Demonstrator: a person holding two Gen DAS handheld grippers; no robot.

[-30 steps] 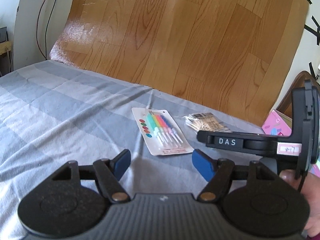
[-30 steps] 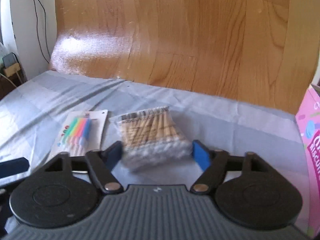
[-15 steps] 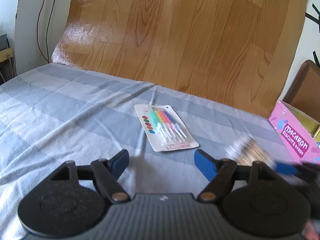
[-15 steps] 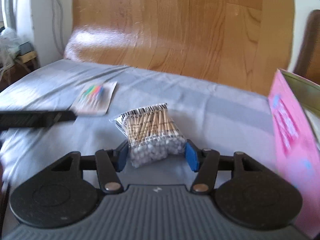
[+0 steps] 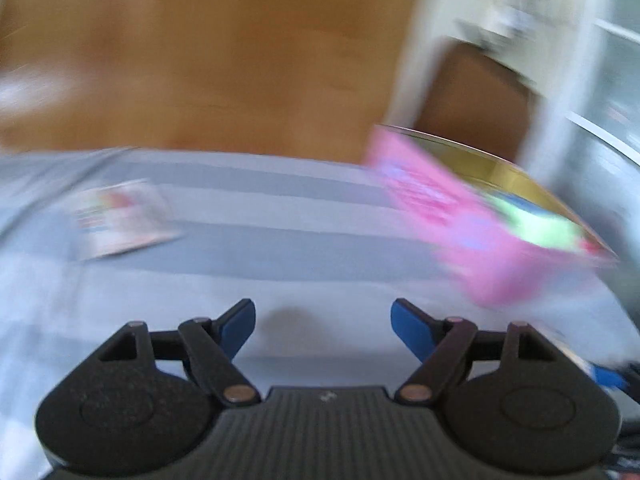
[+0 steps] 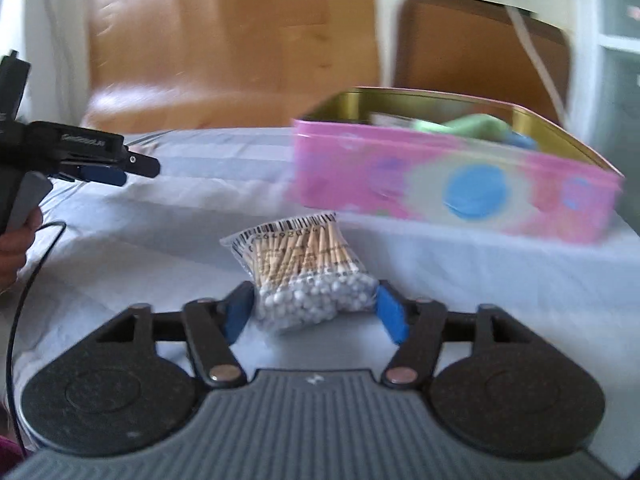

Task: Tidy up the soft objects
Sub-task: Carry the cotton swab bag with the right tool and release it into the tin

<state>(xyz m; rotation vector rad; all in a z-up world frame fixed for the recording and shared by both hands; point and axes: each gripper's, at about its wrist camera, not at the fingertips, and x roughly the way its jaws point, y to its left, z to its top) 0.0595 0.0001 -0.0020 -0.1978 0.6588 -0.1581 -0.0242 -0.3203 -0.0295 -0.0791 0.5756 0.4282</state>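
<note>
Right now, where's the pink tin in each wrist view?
Left wrist: pink tin right of centre, blurred, beyond the open left gripper.
Right wrist: upper right, behind the cotton swab bag held by the right gripper.
Shared landmark: striped grey sheet.

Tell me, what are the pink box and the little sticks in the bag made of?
The pink box looks like painted metal: its inside wall shines gold, like a biscuit tin. The sticks look like pale wood or bamboo with white cotton tips, packed in a clear, crinkly plastic bag that the right gripper pinches.
</note>
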